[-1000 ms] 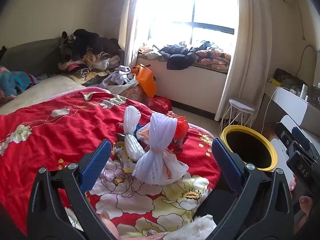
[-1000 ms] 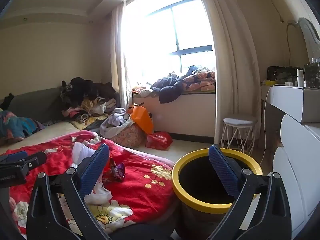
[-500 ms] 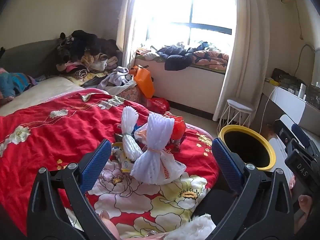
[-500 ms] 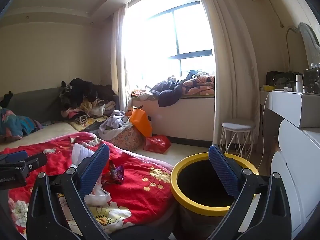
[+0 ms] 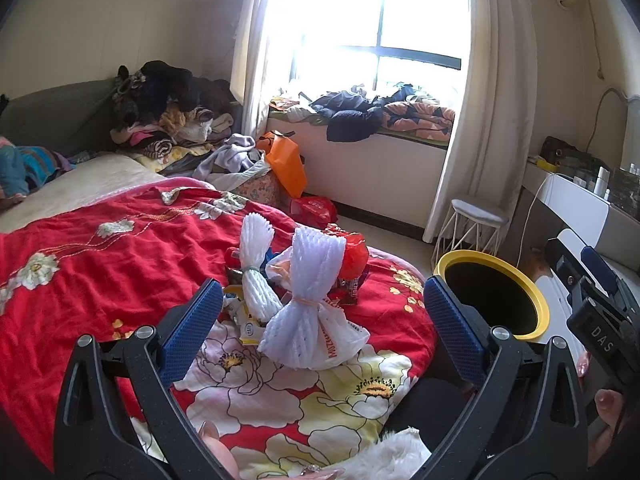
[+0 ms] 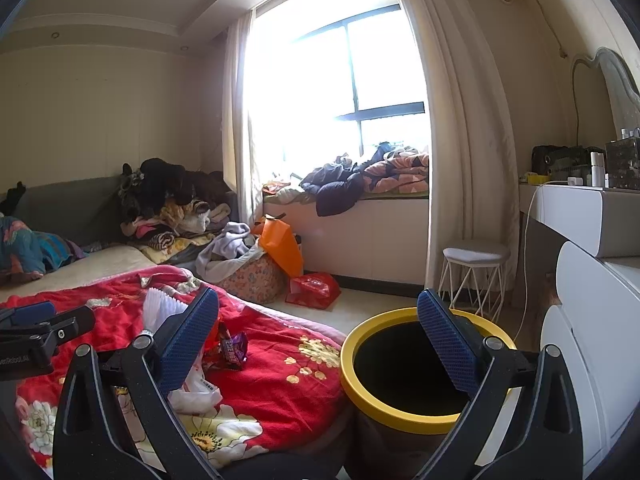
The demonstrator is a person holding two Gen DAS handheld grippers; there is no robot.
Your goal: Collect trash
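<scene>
A pile of trash lies on the red flowered bedspread (image 5: 100,264): a large white foam net bundle (image 5: 308,312), a smaller one (image 5: 256,272), a red plastic bag (image 5: 352,254) and wrappers. My left gripper (image 5: 320,332) is open and empty, just short of the large bundle. A yellow-rimmed black bin (image 5: 492,296) stands on the floor by the bed corner. In the right wrist view my right gripper (image 6: 318,344) is open and empty, above the bin's near rim (image 6: 400,416). A purple wrapper (image 6: 232,350) lies on the bedspread there.
A white stool (image 6: 474,268) stands behind the bin near the curtain. White drawers and a dresser (image 6: 584,344) are at the right. Clothes, an orange bag (image 6: 280,246) and a red bag (image 6: 312,288) lie on the floor under the window seat.
Both views have tilted up a little. The trash pile and the bin sit slightly lower in frame. Both grippers stay open and empty.
</scene>
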